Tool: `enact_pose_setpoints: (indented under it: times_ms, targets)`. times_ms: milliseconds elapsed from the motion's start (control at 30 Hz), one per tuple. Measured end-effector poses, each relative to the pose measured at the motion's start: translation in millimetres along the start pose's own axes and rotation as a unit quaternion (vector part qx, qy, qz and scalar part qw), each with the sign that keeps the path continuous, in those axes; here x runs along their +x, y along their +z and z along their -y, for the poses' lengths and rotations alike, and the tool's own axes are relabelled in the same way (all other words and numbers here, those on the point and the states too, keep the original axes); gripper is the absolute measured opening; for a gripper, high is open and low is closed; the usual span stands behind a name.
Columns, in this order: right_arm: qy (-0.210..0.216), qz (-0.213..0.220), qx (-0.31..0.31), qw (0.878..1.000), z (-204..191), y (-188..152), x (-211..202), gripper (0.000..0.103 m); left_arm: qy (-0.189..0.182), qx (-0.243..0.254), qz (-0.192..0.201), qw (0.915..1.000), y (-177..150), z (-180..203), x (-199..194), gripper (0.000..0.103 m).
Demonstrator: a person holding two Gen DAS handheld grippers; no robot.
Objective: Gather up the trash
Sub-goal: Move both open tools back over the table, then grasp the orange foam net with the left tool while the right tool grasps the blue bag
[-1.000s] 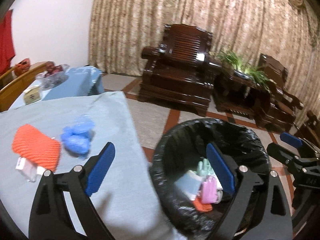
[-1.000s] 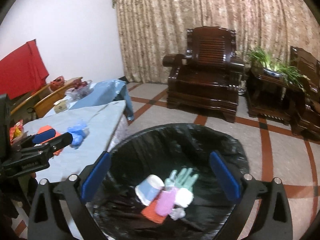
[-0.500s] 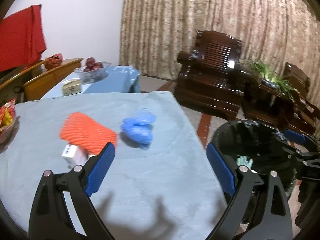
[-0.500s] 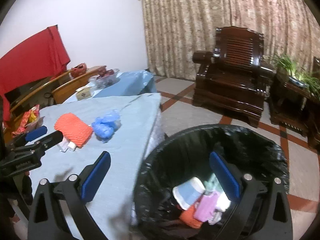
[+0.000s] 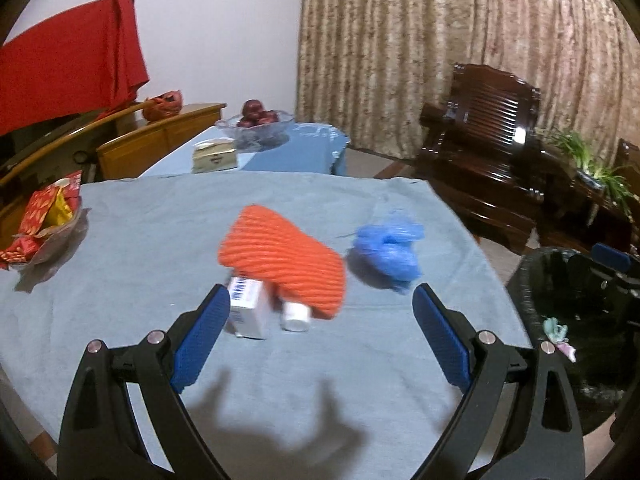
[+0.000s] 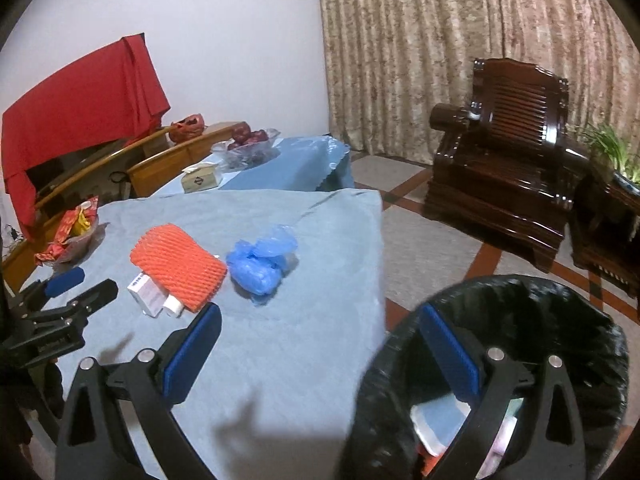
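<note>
An orange foam net (image 5: 286, 258) (image 6: 178, 270) lies on the blue-grey tablecloth (image 5: 160, 240), partly covering a small white box (image 5: 247, 307) (image 6: 145, 294) and a white bottle (image 5: 295, 317) (image 6: 173, 306). A crumpled blue plastic bag (image 5: 390, 252) (image 6: 260, 262) sits to its right. My left gripper (image 5: 320, 332) is open just in front of the box and net, empty. My right gripper (image 6: 320, 348) is open and empty, straddling the table's edge and the black-lined trash bin (image 6: 520, 344) (image 5: 568, 320), which holds several discarded items.
A bowl of red snack packets (image 5: 44, 224) (image 6: 74, 236) stands at the table's left. Behind is a second table with a tissue box (image 5: 214, 156) and a fruit bowl (image 5: 256, 122). Dark wooden armchair (image 6: 508, 160) and a plant stand at right.
Both grippers have swung left, away from over the bin toward the table. The left one now faces the box and orange net closely; both stay open.
</note>
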State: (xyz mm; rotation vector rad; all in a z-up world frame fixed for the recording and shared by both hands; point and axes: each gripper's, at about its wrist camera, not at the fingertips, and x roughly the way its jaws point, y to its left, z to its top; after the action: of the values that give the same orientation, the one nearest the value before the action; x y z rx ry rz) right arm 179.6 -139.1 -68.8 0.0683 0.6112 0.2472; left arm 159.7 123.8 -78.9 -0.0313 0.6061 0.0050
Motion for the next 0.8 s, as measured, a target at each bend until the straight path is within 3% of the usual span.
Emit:
enact_pose_setpoints:
  times_ms: [367, 800]
  targets:
    - [0.010, -0.028, -0.028, 0.999, -38, 18, 85, 0.097, 0.035, -0.020, -0.023, 0.9989, 8, -42, 51, 0.085]
    - [0.012, -0.095, -0.035, 0.995, -54, 13, 185, 0.097, 0.036, -0.044, -0.054, 0.9969, 16, -60, 100, 0.083]
